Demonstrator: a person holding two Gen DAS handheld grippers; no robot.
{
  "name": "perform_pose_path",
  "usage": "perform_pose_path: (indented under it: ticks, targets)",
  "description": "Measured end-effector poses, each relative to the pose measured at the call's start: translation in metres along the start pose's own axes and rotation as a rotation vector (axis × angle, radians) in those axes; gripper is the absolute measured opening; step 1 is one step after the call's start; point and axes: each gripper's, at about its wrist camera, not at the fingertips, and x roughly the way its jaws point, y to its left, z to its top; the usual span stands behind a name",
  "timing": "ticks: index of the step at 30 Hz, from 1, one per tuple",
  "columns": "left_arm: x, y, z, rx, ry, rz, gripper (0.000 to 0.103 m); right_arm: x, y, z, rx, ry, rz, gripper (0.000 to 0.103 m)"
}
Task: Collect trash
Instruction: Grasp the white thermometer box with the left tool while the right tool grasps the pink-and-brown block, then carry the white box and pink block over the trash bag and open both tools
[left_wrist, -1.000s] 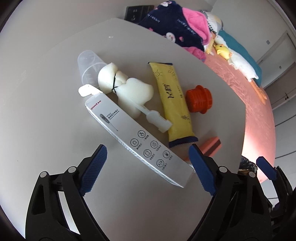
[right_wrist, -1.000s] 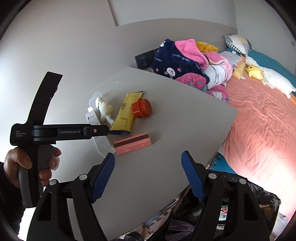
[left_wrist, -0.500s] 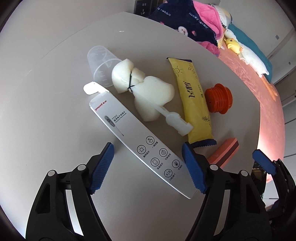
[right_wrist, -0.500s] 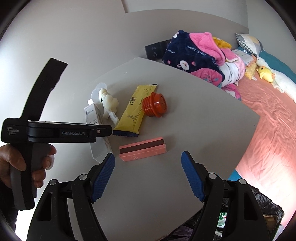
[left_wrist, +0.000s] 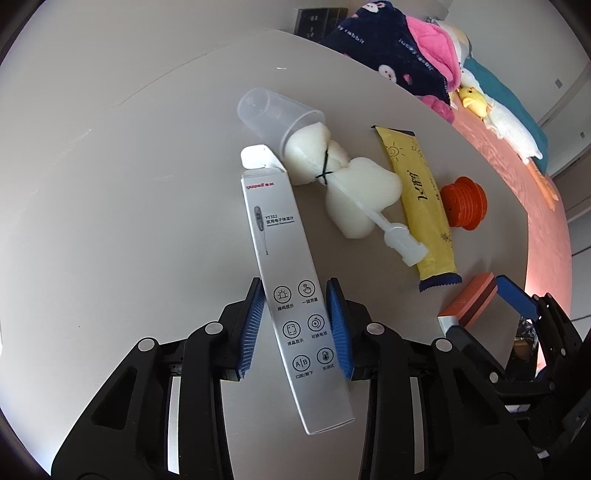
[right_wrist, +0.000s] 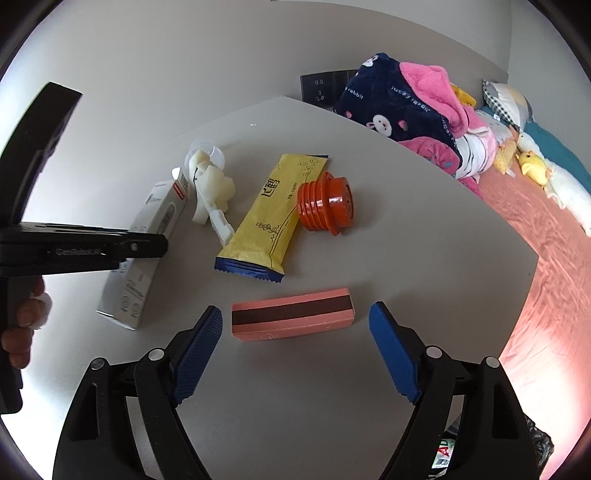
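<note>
A long white thermometer box (left_wrist: 288, 280) lies on the round white table (left_wrist: 110, 221). My left gripper (left_wrist: 295, 321) straddles the box's near end; its jaws are closing and the blue pads touch both long sides. A pink box with a dark stripe (right_wrist: 291, 314) lies crosswise between the fingertips of my right gripper (right_wrist: 295, 325), whose jaws are opening and stay apart from it. Behind lie a yellow sachet (right_wrist: 273, 218), an orange ribbed cap (right_wrist: 325, 206), white foam tied to a plastic stick (left_wrist: 354, 188) and a clear cup (left_wrist: 273, 110).
A person's hand (right_wrist: 22, 321) holds the left gripper's handle at the left of the right wrist view. The table edge (right_wrist: 480, 295) runs close on the right, with a pink bed (right_wrist: 554, 240) beyond. Piled clothes (right_wrist: 406, 103) sit behind. A black trash bag (right_wrist: 535, 443) lies below right.
The left jaws have drawn in from wide apart to touch the white box's sides. The right gripper has come lower and nearer, so the pink box now sits between its fingertips.
</note>
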Motion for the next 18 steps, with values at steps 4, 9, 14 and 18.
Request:
perform_pose_path:
  ticks: [4, 9, 14, 18]
  targets:
    - [-0.002, 0.006, -0.003, -0.007, -0.006, -0.015, 0.031, 0.003, 0.003, -0.002, -0.021, -0.007, -0.047, 0.073]
    - [-0.005, 0.009, -0.009, -0.001, -0.025, -0.039, 0.027, 0.001, 0.003, -0.003, -0.014, 0.006, -0.041, 0.066]
    - [-0.011, 0.009, -0.014, 0.000, -0.033, -0.069, 0.027, -0.010, 0.002, -0.003, 0.013, 0.004, -0.012, 0.066]
    - [-0.021, 0.005, -0.017, 0.008, -0.052, -0.073, 0.027, -0.023, 0.001, -0.003, 0.034, -0.014, -0.009, 0.066]
